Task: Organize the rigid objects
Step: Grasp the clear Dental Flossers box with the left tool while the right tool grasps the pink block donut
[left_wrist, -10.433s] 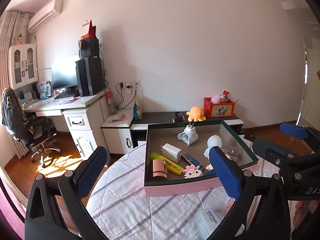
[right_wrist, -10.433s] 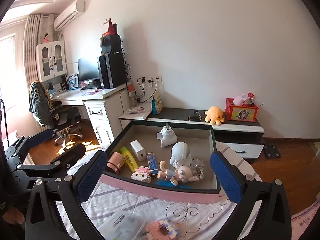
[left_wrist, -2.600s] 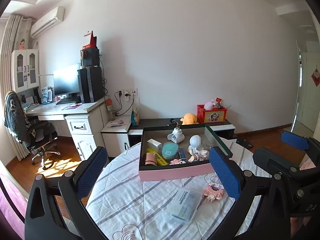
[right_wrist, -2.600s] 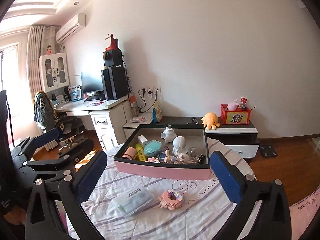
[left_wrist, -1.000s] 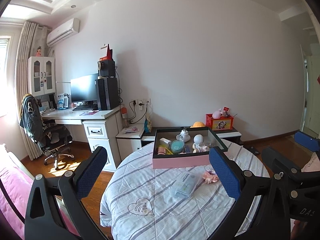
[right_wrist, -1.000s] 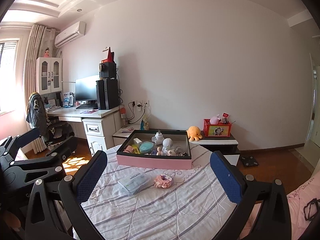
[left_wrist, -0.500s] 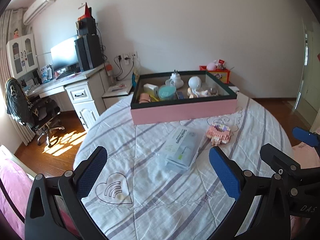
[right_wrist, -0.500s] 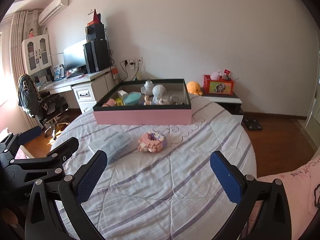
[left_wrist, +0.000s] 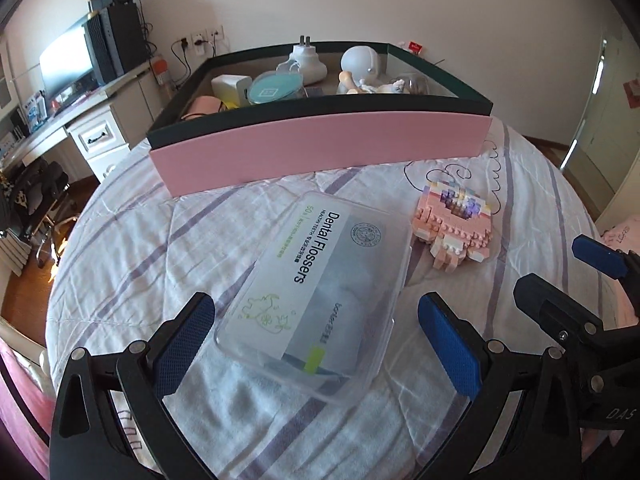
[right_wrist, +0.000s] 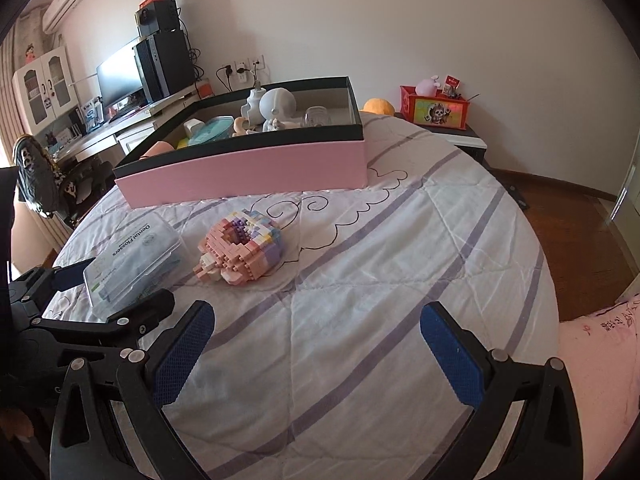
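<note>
Through the left wrist camera I see my left tool (left_wrist: 316,340) spread wide, its blue pads on either side of the near end of the clear dental flosser case (left_wrist: 320,284) without touching it. The case lies flat and slantwise on the round counter (left_wrist: 132,240), which is covered with a white quilt with purple stripes. Just beside the case, to its right, sits the pink brick model (left_wrist: 454,222), apart from the plastic. Beyond both stands the pink storage box (left_wrist: 320,152) with a dark rim; inside it I can make out a teal round tin (left_wrist: 274,88), a white charger block (left_wrist: 230,86), a white plug adapter (left_wrist: 306,60) and a white dome-headed figure (left_wrist: 362,64). My right tool (left_wrist: 576,292) shows at the right edge, its pads held apart.

Through the right wrist camera my right tool (right_wrist: 316,344) is released too, gripping nothing, hanging over bare quilt near the counter (right_wrist: 400,280) edge. The brick model (right_wrist: 240,248) lies ahead and left of it, well apart from the pads. The flosser case (right_wrist: 134,262) lies further left, with my left tool (right_wrist: 100,292) straddling its near end. The storage box (right_wrist: 248,168) stands behind them at the far side of the counter. Past it, an orange plush (right_wrist: 376,106) and a red toy box (right_wrist: 436,110) rest on a low cabinet (right_wrist: 468,136).
</note>
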{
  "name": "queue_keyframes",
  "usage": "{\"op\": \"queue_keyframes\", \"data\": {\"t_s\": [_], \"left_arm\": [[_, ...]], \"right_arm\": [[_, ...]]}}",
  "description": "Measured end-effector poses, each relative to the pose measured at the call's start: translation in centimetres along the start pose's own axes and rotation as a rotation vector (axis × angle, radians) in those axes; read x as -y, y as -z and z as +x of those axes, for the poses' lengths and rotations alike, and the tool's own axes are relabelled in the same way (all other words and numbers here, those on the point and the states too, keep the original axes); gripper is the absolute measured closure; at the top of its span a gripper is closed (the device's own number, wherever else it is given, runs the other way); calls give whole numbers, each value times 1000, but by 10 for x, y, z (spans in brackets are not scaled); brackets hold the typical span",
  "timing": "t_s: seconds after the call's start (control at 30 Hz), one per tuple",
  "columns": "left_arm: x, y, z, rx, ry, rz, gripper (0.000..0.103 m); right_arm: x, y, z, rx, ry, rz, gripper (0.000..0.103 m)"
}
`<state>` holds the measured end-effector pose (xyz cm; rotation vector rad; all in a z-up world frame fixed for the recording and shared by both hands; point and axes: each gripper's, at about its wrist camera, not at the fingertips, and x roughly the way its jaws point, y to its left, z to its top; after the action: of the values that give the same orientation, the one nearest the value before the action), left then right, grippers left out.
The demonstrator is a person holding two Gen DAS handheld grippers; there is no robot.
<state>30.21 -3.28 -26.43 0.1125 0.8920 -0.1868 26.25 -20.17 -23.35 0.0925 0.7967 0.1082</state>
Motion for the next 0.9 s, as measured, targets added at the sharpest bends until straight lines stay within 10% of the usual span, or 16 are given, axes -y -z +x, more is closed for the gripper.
{"op": "queue_keyframes", "data": {"t_s": [0.13, 0.2, 0.67, 0.8, 0.9], "left_arm": [[-4, -10, 12, -25, 18, -7, 7], [-4, -12, 7, 10, 41, 3, 41], [-56, 2, -9, 29, -30, -135, 40], [-42, 2, -9, 40, -17, -88, 40], [-33, 1, -14, 59, -19, -61, 40]], "right_arm": [[-8, -10, 15, -35, -12, -25, 0], [-13, -14, 22, -57, -10, -41, 0], [-51, -36, 63, -136, -31, -148, 2], [-53, -36, 57, -108, -30, -168, 34], [-54, -34, 55, -105, -40, -173, 34]]}}
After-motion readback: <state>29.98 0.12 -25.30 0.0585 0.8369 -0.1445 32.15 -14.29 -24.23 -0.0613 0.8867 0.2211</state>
